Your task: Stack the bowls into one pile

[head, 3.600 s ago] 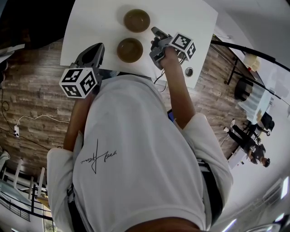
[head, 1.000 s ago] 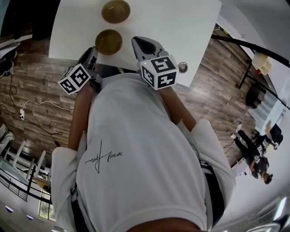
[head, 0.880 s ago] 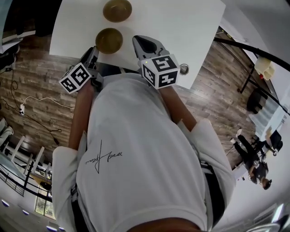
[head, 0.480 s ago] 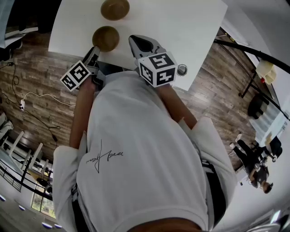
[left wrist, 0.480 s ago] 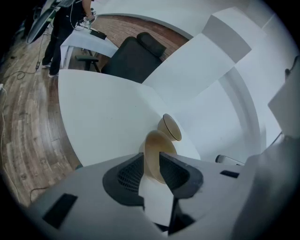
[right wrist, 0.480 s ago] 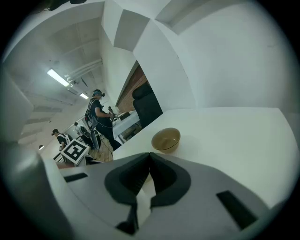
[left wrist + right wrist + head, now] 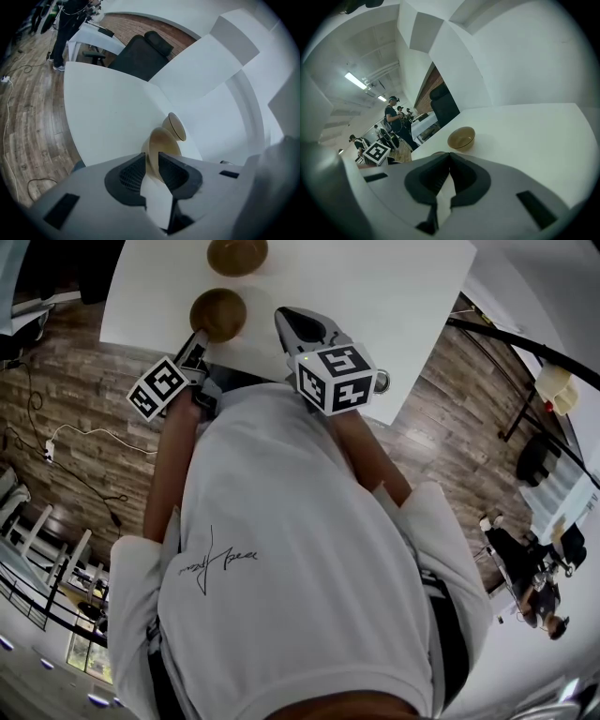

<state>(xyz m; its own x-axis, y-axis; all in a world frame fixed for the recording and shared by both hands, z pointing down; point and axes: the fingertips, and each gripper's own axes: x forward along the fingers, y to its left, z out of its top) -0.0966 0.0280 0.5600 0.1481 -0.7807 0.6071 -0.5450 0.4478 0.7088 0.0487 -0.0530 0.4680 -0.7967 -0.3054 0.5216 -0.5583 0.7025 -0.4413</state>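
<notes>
Here, two brown bowls on a white table (image 7: 394, 296), not yet stacked. Near bowl (image 7: 217, 313) close to the table's front edge; far bowl (image 7: 236, 254) just beyond it, with a strip of bare tabletop between the two. Near bowl's rim pinched by the left gripper (image 7: 199, 338): in the left gripper view, only a narrow gap between the dark jaws, filled by the bowl's wall. Seen from there, the far bowl right behind the held one, its opening turned toward the camera.

To the right, well clear of both bowls, the right gripper (image 7: 291, 322) above the table, jaws pressed together at the tips with nothing between them. In the right gripper view, only the far bowl plainly in sight ahead.

Further out: a white shirt (image 7: 300, 559) filling the head view's middle, wooden floor (image 7: 66, 390) on both sides of the table, a black office chair (image 7: 140, 56) past the table's far side, and several people (image 7: 393, 117) standing in the background.
</notes>
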